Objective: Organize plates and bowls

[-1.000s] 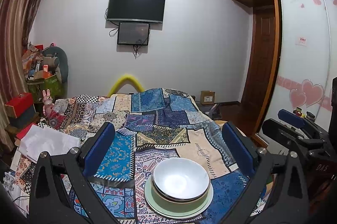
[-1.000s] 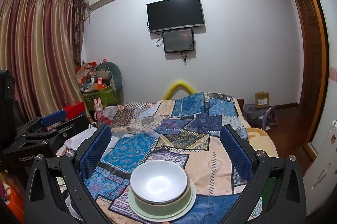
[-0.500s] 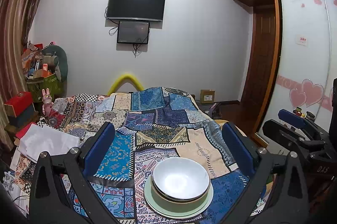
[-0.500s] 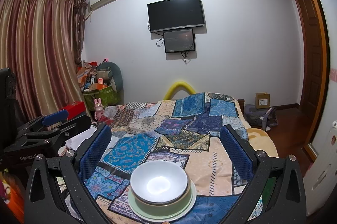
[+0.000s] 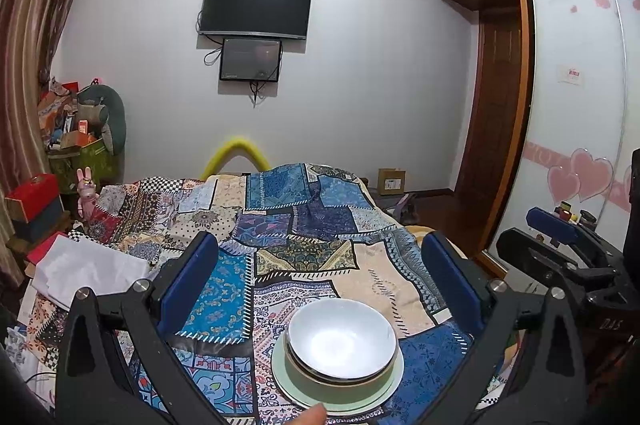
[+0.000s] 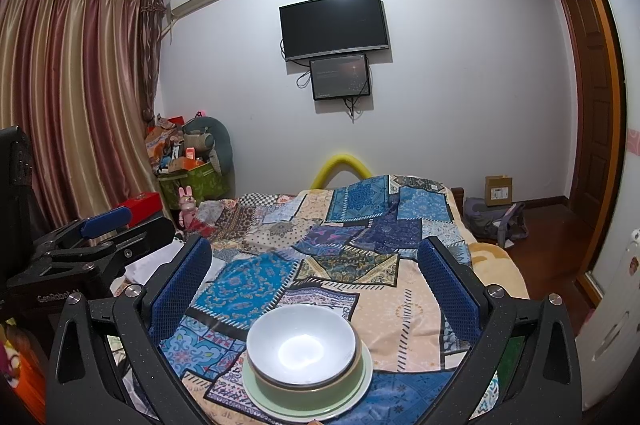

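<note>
Left wrist view: left gripper (image 5: pixel 320 273) gaping wide, right gripper (image 6: pixel 314 275) likewise, both hovering over white bowl (image 5: pixel 342 339) sitting in green bowl (image 6: pixel 308 391) on plate (image 5: pixel 394 381), near bed's (image 5: pixel 384 285) front edge.

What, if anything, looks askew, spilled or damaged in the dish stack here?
Nothing stands out. The white bowl sits nested in the green bowl on the pale green plate, roughly centred, level and empty. Both tools, left tool and right tool, are open and clear of the stack. A fingertip shows at the plate's near rim.

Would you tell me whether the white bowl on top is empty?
Empty: the white bowl shows only a bare, glossy inside in both wrist views.
</note>
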The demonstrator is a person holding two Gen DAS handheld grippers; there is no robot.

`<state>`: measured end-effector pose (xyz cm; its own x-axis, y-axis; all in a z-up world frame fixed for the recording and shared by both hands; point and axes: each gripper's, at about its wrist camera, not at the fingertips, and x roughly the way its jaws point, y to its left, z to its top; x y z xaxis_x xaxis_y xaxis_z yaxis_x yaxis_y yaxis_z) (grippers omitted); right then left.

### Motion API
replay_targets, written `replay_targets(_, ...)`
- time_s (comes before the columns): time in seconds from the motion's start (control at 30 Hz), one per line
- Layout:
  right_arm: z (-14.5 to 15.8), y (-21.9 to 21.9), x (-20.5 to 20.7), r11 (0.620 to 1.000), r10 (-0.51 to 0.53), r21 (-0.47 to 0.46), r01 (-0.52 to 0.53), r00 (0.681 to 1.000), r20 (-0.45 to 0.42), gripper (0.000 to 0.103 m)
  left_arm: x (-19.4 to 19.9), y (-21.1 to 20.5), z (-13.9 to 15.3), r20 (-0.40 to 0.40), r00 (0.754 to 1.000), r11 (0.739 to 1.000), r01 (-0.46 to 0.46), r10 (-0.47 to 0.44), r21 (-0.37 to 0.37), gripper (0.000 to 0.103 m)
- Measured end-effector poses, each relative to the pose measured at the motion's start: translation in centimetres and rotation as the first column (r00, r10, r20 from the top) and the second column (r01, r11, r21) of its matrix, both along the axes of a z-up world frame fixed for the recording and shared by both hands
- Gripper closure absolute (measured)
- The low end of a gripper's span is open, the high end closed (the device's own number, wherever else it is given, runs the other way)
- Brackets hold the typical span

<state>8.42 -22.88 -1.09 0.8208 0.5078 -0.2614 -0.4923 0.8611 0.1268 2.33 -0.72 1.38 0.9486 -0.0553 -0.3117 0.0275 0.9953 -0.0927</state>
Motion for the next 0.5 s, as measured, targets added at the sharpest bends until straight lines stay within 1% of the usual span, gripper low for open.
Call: replay_targets(0.5,-0.32,0.10,0.61,1.000,0.003,-0.007,-0.003,1.000,-0.012,0.000,0.51,-0.01,-0.28,-0.021,1.000,1.000,0.021,-0.022,-0.017,0.000)
